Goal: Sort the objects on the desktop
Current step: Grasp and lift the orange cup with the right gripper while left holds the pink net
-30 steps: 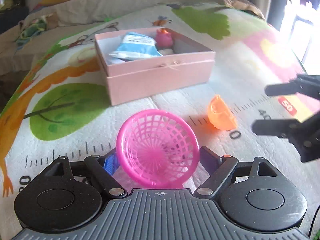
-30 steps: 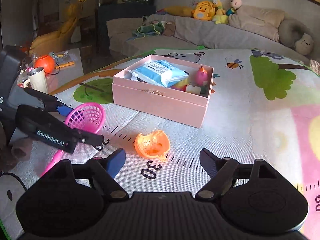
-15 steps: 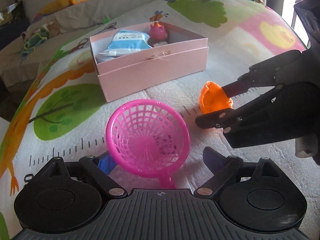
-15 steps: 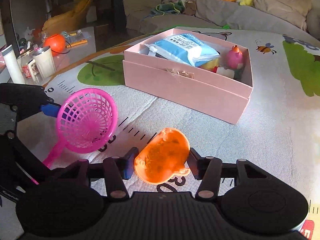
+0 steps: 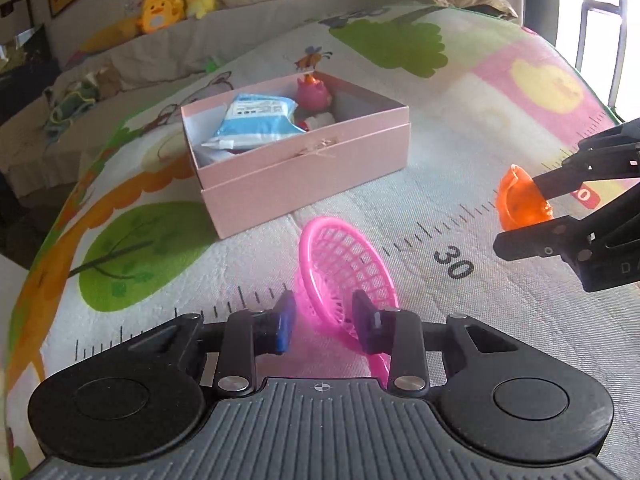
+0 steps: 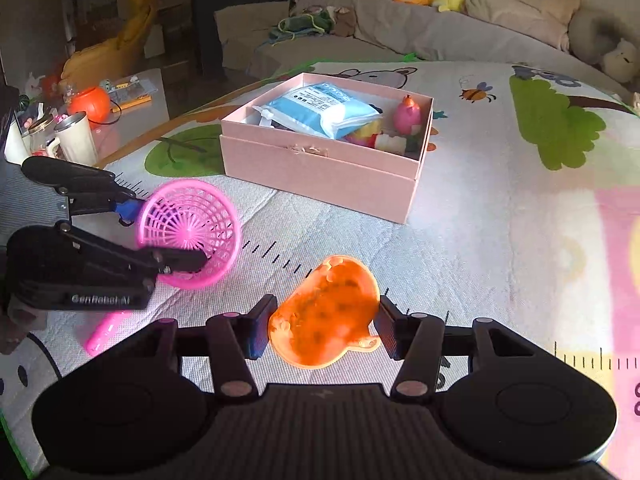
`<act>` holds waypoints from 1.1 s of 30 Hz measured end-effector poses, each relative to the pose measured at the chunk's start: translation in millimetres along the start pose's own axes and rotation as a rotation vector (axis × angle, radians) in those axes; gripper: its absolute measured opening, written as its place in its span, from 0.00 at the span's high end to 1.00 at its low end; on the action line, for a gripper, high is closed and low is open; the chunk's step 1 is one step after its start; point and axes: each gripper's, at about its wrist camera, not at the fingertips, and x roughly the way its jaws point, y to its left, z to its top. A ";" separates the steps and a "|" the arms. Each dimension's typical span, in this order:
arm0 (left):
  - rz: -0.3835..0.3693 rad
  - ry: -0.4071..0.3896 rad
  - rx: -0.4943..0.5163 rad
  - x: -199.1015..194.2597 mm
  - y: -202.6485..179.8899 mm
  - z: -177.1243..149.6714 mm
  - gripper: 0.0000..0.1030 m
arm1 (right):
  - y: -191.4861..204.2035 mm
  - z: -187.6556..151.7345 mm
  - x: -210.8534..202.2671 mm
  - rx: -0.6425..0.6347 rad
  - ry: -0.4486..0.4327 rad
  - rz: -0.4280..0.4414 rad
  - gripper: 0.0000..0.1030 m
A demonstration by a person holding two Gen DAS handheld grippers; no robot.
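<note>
Legible markings: play mat scale and gripper branding.

The play mat [image 5: 400, 184] carries a printed ruler scale; the numeral "30" [image 5: 453, 263] stands beside its tick marks, and a white "0" sits in a red tag [image 5: 583, 195] partly hidden behind the right gripper [image 5: 520, 216]. The left gripper [image 6: 168, 240] body bears the lettering "GenRobot.AI" [image 6: 100, 300]. Print on the blue packet [image 6: 320, 108] in the pink box [image 6: 320, 176] is too small to read.
</note>
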 end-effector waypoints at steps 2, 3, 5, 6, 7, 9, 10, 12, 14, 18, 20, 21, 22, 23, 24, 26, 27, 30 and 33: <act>0.001 -0.005 0.008 -4.7 0.2 -0.3 0.67 | -0.2 -3.6 -10.8 -0.005 -0.009 -0.003 0.49; 0.009 -0.008 0.013 -5.8 -0.6 -0.4 0.67 | -0.1 -4.7 -15.0 -0.011 -0.016 -0.006 0.49; 0.007 -0.007 0.001 -5.6 -1.2 0.4 0.64 | -0.2 -5.2 -22.7 -0.012 -0.032 -0.013 0.49; 0.008 -0.004 -0.014 -4.1 -1.6 1.4 0.47 | -0.4 -5.6 -25.2 -0.010 -0.036 -0.013 0.49; 0.022 -0.004 -0.026 -2.4 -2.7 2.4 0.24 | -0.3 -6.1 -27.5 -0.007 -0.042 -0.016 0.49; 0.059 -0.017 -0.024 0.0 -7.8 4.4 0.08 | 1.2 -7.9 -31.3 -0.008 -0.050 -0.020 0.48; 0.059 -0.020 -0.014 0.3 -11.0 5.3 0.08 | 2.4 -9.0 -32.5 -0.012 -0.054 -0.023 0.48; 0.040 -0.016 0.004 0.8 -17.9 6.7 0.06 | 6.3 -12.1 -33.8 -0.028 -0.063 -0.033 0.48; 0.057 -0.004 0.028 5.0 -25.2 7.3 0.06 | 8.6 -15.6 -32.1 -0.030 -0.062 -0.028 0.48; 0.101 0.047 0.025 21.9 -26.9 6.4 0.06 | 10.7 -24.2 -18.0 -0.007 -0.042 -0.016 0.48; 0.108 0.065 0.025 28.2 -25.6 3.6 0.06 | 12.5 -29.4 -10.2 0.002 -0.028 -0.003 0.48; 0.108 0.062 0.025 29.2 -25.4 2.2 0.05 | 14.4 -32.7 -6.5 0.002 -0.022 0.001 0.48; 0.108 0.054 0.028 28.7 -25.4 1.3 0.05 | 16.1 -35.1 -3.5 -0.002 -0.019 -0.002 0.48; 0.107 0.049 0.031 28.1 -25.4 1.3 0.06 | 18.3 -37.5 -0.8 -0.008 -0.018 -0.008 0.48; 0.106 0.037 0.028 26.9 -24.8 1.1 0.06 | 20.1 -39.2 1.3 -0.014 -0.017 -0.011 0.48; 0.095 0.013 0.023 24.0 -22.6 -0.2 0.09 | 22.0 -42.1 3.8 -0.014 -0.015 -0.005 0.48; 0.083 0.011 0.020 23.4 -21.0 -1.2 0.17 | 22.0 -43.3 4.8 -0.011 -0.015 -0.002 0.47; 0.067 0.016 0.009 22.0 -16.4 -4.9 0.19 | 20.0 -47.5 5.5 -0.003 -0.020 -0.008 0.38; 0.065 0.009 0.013 16.6 -15.2 -7.4 0.20 | 17.8 -49.3 3.7 -0.001 -0.021 -0.017 0.37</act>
